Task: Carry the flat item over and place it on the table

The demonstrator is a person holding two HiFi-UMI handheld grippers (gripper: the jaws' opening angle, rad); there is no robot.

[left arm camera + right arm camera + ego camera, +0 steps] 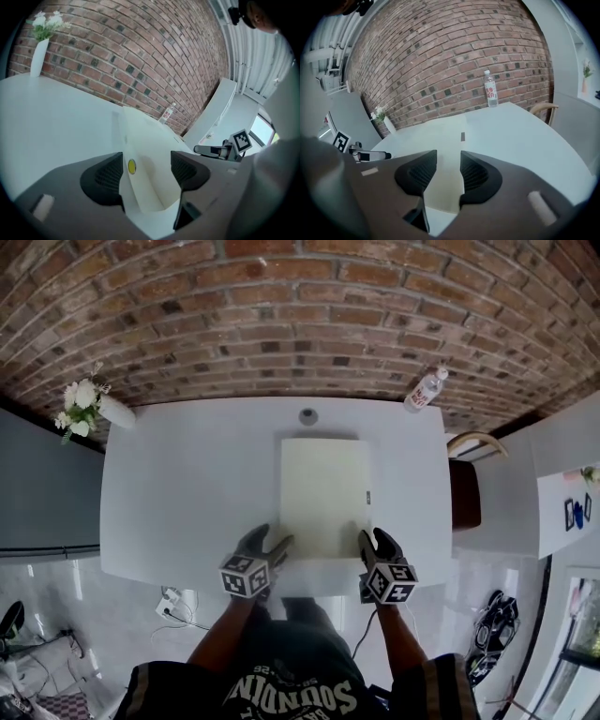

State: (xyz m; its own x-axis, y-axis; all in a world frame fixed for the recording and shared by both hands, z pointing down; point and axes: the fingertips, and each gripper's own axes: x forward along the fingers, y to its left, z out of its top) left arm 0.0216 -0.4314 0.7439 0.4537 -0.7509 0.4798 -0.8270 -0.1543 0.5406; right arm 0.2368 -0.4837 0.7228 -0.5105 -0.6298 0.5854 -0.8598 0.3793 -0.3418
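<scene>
Flat item (323, 493) is already lying on the table (178, 493) near its front edge, so placement looks about done, only release and pull-back left. Long axis points away from the person toward the brick wall (300, 315). Left gripper (268, 542) is spread around the near-left corner; right gripper (375, 540) is narrowed over the near edge with no visible pinch

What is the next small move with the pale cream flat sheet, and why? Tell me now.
Probably pull both grippers back: the pale cream flat sheet already lies on the white table, and the left gripper and right gripper only straddle its near corners, jaws apart, not clamping.
</scene>
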